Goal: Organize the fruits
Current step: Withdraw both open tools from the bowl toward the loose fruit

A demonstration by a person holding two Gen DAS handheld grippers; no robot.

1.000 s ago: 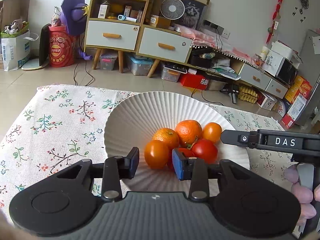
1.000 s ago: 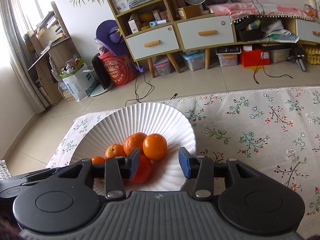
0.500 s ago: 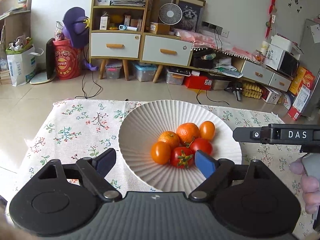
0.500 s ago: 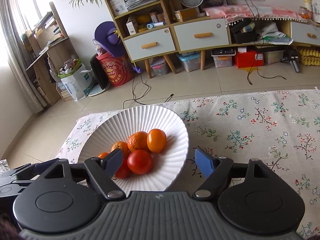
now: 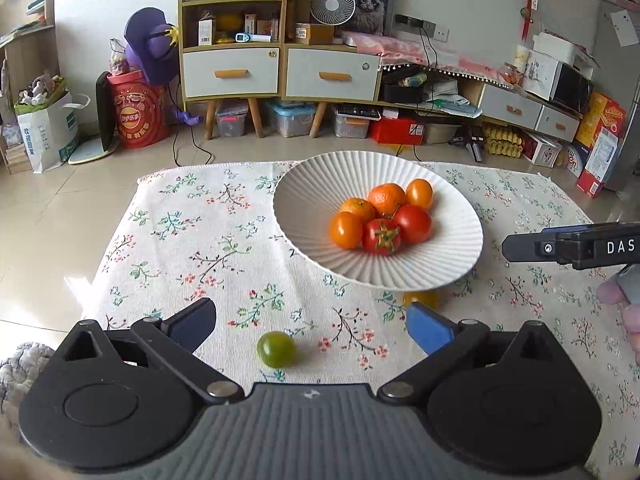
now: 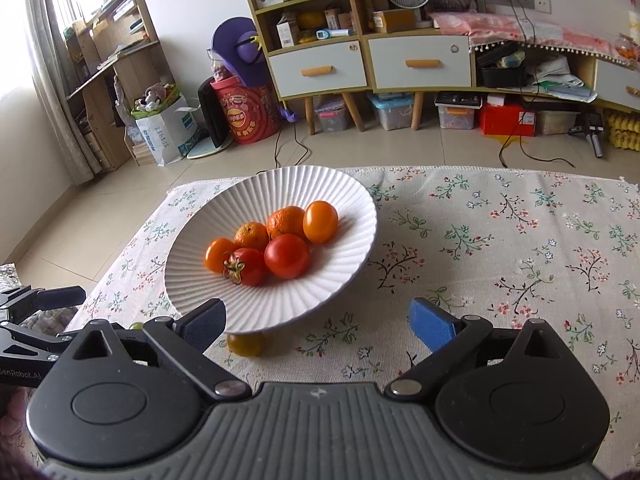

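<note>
Your fruits sit mostly in the white ribbed bowl (image 5: 316, 200) on the desk: two red tomatoes (image 5: 381, 236), two mandarins (image 5: 387, 198) and two smooth orange fruits (image 5: 346, 229), all touching. A green tomato (image 5: 276, 349) lies loose on the floral cloth (image 5: 192, 240) between the pads of your left tool (image 5: 310, 326), untouched. A yellow fruit (image 6: 245, 344) lies just under the bowl's near rim. Both your left and right tool (image 6: 320, 324) have just been opening; they stand wide, gripping nothing.
</note>
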